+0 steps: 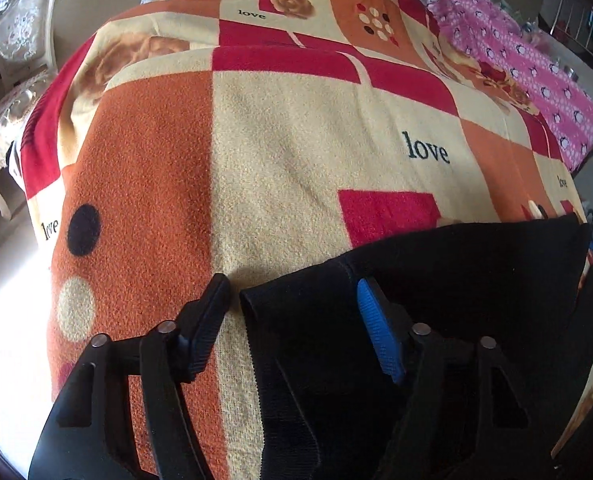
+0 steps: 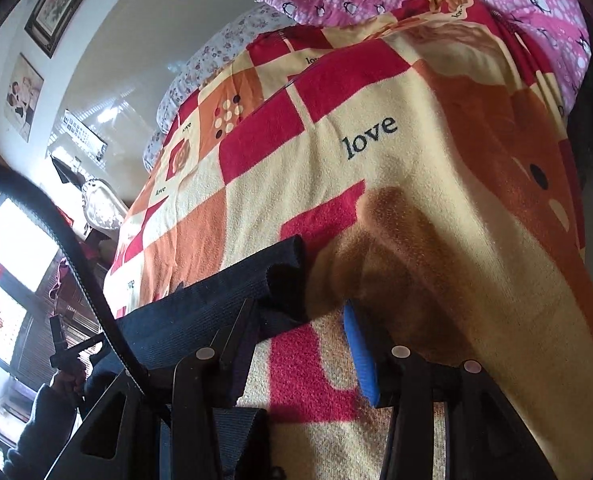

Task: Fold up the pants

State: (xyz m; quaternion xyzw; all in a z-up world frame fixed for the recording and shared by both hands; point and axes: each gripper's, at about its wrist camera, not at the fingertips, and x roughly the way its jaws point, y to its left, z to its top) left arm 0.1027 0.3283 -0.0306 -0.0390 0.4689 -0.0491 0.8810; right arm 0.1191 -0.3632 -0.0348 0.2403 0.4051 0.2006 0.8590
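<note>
Both sets of jaws stand parted, gripping nothing: the left gripper straddles a corner of the black pants, the right gripper its far edge, probably lining up a fold on the patterned blanket.

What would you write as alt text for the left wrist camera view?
Open left gripper hangs over the corner of black pants lying on a bed, one finger over the blanket, the blue-padded one over the fabric. The blanket is red, orange and cream patchwork printed "love", with a pink quilt beyond and a white chair at left.
</note>
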